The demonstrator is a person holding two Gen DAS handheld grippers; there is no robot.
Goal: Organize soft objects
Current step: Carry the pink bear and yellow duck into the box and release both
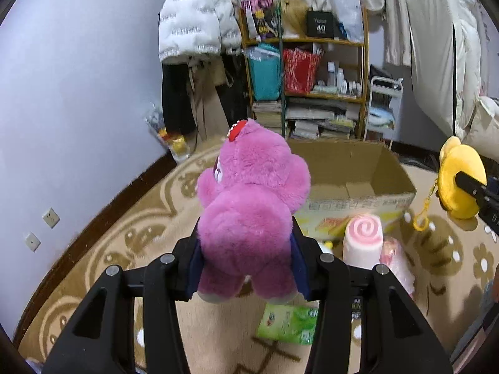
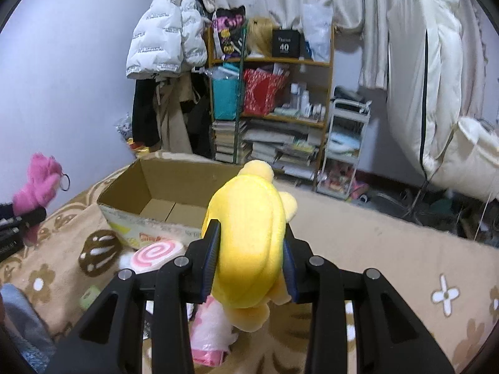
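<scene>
A fluffy pink plush bear (image 1: 249, 187) hangs in the air, seen from behind, with my left gripper (image 1: 247, 229) shut on its lower body. My right gripper (image 2: 251, 227) is shut on a yellow plush toy (image 2: 249, 265), also lifted off the carpet. An open cardboard box (image 1: 352, 168) sits on the carpet just beyond both toys and looks empty inside. A pink-and-white swirl roll plush (image 1: 363, 237) lies in front of the box. The yellow plush (image 1: 458, 184) with its keyring clip shows at the right in the left wrist view. The pink bear (image 2: 39, 180) shows at the left in the right wrist view.
A green packet (image 1: 290, 321) and a pink-white soft item (image 2: 209, 333) lie on the patterned carpet below the grippers. A brown cushion (image 2: 99, 249) lies left of the swirl roll. A crowded shelf (image 2: 271, 109), hanging coats and a white cart (image 2: 343, 143) stand behind the box.
</scene>
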